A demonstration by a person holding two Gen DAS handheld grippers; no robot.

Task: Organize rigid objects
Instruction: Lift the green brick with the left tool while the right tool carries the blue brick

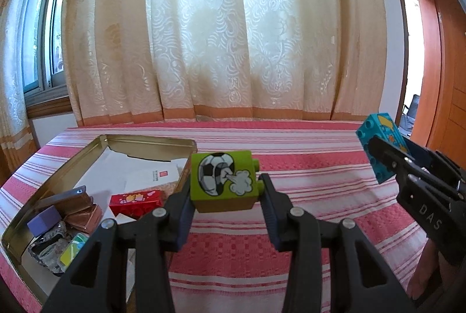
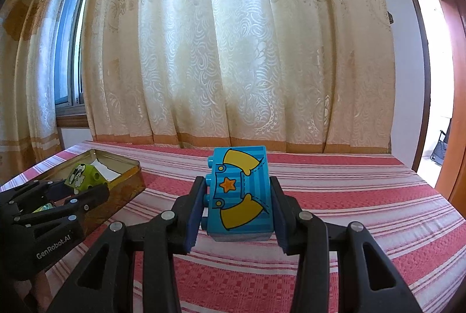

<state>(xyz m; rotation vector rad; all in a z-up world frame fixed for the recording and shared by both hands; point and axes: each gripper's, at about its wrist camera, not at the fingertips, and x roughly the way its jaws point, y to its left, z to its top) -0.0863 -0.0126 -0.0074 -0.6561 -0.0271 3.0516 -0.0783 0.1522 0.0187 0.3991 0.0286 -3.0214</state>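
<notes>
My left gripper is shut on a green toy brick with a football picture and holds it above the table, just right of an open gold tin. My right gripper is shut on a blue toy brick with yellow shapes and an orange star, held above the striped cloth. The right gripper and blue brick also show at the right of the left wrist view. The left gripper with the green brick shows at the left of the right wrist view, over the tin.
The tin holds a red brick, a purple block, brown pieces, a green-yellow card and white paper. A red-and-white striped cloth covers the table. Curtains hang behind; a wooden door frame stands at the right.
</notes>
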